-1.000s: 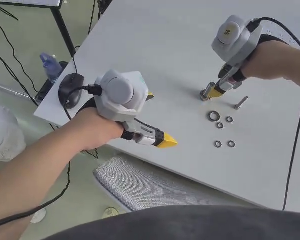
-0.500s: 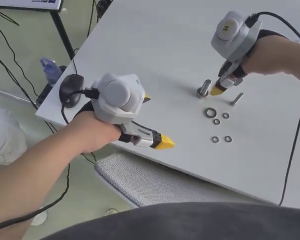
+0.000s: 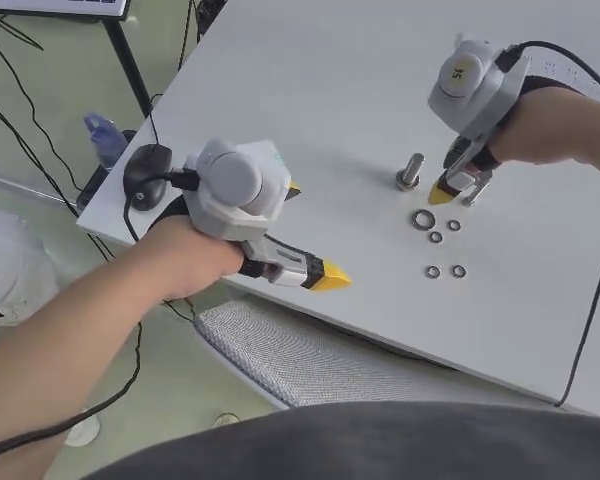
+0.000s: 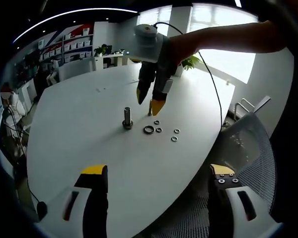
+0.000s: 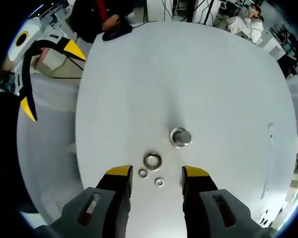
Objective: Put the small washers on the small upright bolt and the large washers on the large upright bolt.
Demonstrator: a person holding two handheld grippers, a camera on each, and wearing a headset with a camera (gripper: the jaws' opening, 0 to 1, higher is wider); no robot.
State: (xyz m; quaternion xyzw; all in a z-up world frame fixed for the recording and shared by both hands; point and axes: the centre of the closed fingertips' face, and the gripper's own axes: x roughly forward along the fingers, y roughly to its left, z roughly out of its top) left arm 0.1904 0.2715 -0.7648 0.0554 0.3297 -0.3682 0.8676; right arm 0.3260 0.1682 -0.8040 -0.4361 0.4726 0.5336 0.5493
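My right tongs (image 3: 445,190) hang apart just beside the large bolt (image 3: 410,172), upright on the desk (image 3: 310,90); the washers (image 3: 423,219) lie loose near that bolt. A careless descent could tip it or scatter them. My left tongs (image 3: 330,278) wait apart, well clear of the bolt.

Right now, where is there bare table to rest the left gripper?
Bare: the table between the mouse and the large bolt, and beyond the bolt. Crowded: beside the right gripper, where the washers lie toward the near edge.
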